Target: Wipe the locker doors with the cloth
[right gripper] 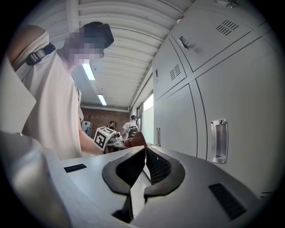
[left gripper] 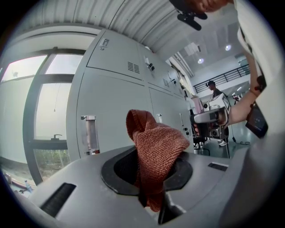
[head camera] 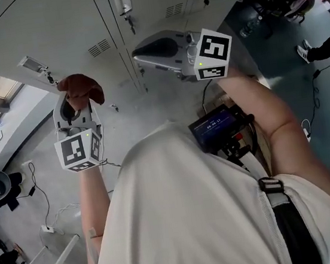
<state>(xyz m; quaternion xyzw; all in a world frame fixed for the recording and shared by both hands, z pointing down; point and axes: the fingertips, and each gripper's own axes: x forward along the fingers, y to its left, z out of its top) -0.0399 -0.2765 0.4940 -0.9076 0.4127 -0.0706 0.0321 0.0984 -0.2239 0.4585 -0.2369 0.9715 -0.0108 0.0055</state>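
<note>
The person stands in front of a row of grey locker doors (head camera: 48, 23). The left hand-held gripper (head camera: 77, 106) is pinching a reddish-brown knitted cloth (left gripper: 156, 147): its jaws are closed on the lower part of the cloth, and the rest stands up above them in a crumpled bunch. In the head view the cloth is held close to a locker door, but I cannot tell whether it touches the door. In the left gripper view a recessed handle (left gripper: 89, 133) shows on the door behind the cloth, with a window (left gripper: 40, 111) further left. The right hand-held gripper (right gripper: 144, 151) is held higher, beside the lockers; its jaws are pressed together at the tips with nothing between them. Another recessed handle (right gripper: 219, 140) is on the door beside it.
</note>
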